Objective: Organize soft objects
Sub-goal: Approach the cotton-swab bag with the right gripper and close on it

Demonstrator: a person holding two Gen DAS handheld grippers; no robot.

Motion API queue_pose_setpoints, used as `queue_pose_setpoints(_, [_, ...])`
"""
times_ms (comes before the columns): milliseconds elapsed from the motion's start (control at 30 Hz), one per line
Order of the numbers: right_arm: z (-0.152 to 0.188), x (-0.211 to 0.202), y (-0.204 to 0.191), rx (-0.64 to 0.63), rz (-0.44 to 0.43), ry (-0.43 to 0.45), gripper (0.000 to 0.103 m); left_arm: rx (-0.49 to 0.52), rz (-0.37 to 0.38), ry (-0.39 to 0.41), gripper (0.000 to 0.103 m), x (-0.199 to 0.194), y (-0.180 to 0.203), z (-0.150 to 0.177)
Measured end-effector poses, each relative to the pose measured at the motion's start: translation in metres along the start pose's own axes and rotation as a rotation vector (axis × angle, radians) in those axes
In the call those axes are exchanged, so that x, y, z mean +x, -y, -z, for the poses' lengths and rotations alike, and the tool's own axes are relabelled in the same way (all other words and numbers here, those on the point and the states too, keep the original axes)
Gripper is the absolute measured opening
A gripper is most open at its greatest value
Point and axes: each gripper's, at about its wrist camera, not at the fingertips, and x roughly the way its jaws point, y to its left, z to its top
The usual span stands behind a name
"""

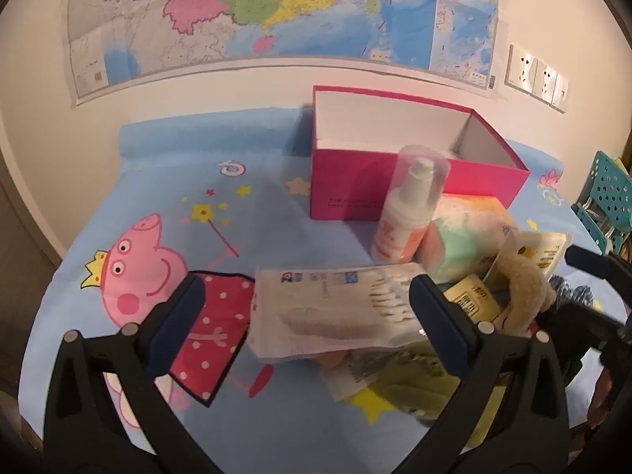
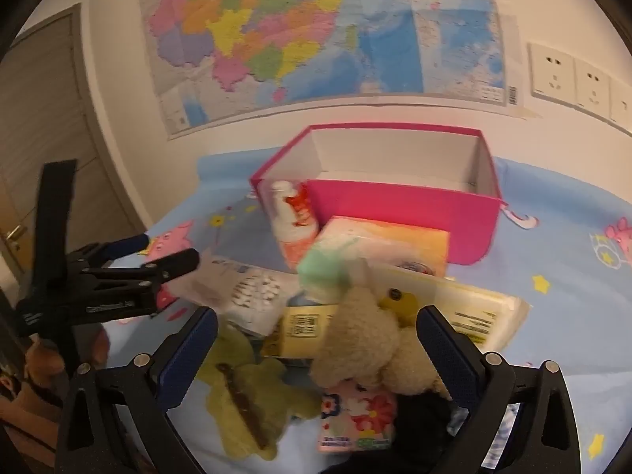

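An open pink box (image 1: 414, 181) (image 2: 395, 205) stands at the back of the blue sheet. In front of it lies a pile: a pump bottle (image 1: 410, 213) (image 2: 294, 221), a bag of cotton swabs (image 1: 335, 308) (image 2: 249, 292), a green puff in plastic (image 1: 462, 237) (image 2: 324, 272), a beige fluffy headband (image 1: 525, 288) (image 2: 367, 335), a green plush cloth (image 2: 245, 403) and a floral tissue pack (image 2: 355, 414). My left gripper (image 1: 312, 324) (image 2: 158, 254) is open over the swab bag without touching it. My right gripper (image 2: 316, 355) (image 1: 580, 288) is open over the headband.
The blue cartoon-pig sheet (image 1: 138, 237) covers the surface up to the wall with a map (image 1: 276, 19) and sockets (image 2: 568, 75). A teal basket (image 1: 608, 197) stands at the right edge. A door (image 2: 47, 118) is at the left. A yellow wipes packet (image 2: 466, 308) lies in the pile.
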Motion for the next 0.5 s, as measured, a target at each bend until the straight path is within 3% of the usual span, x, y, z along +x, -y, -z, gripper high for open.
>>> queue_pose_setpoints(200, [0.005, 0.03, -0.025, -0.042, -0.142, -0.061, 0.076, -0.001, 0.026, -0.024, 0.103, 0.01, -0.019, 0.002])
queue_pose_setpoints(333, [0.003, 0.057, -0.034, -0.023, -0.167, -0.179, 0.049, -0.007, 0.059, -0.063, 0.103, 0.023, -0.028, 0.004])
queue_pose_setpoints(500, [-0.004, 0.08, -0.023, 0.053, -0.142, -0.266, 0.039, -0.004, 0.103, -0.116, 0.099, 0.037, -0.034, 0.008])
